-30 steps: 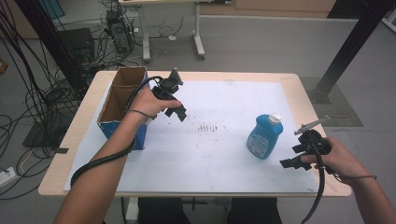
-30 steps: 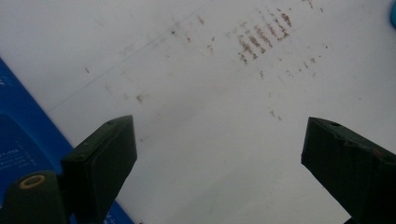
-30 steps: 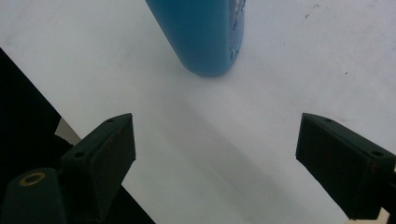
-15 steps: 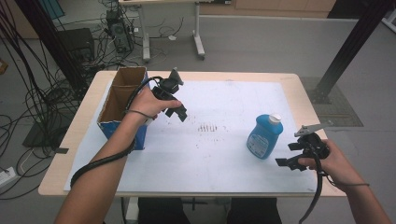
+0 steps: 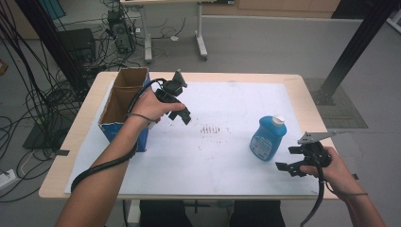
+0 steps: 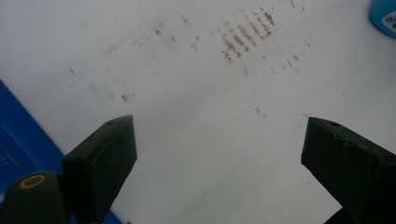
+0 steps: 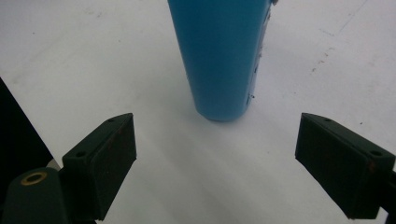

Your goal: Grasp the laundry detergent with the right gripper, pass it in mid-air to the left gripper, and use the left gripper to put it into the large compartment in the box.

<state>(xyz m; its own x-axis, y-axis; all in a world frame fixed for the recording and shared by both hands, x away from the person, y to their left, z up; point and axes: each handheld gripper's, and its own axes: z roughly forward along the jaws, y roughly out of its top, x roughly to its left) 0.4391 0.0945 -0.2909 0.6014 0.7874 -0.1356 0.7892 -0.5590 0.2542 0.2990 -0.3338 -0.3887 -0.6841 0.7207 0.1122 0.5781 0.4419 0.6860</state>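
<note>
the right gripper (image 5: 287,160) is hovering near the table's (image 5: 227,78) right front corner, jaws spread wide and holding nothing, facing the blue bottle (image 5: 267,138) that is standing just ahead. if one jaw is clipping its side on approach, the tall bottle is likely tipping over.

Wide-apart jaws over stained white sheet (image 6: 205,107)
</note>
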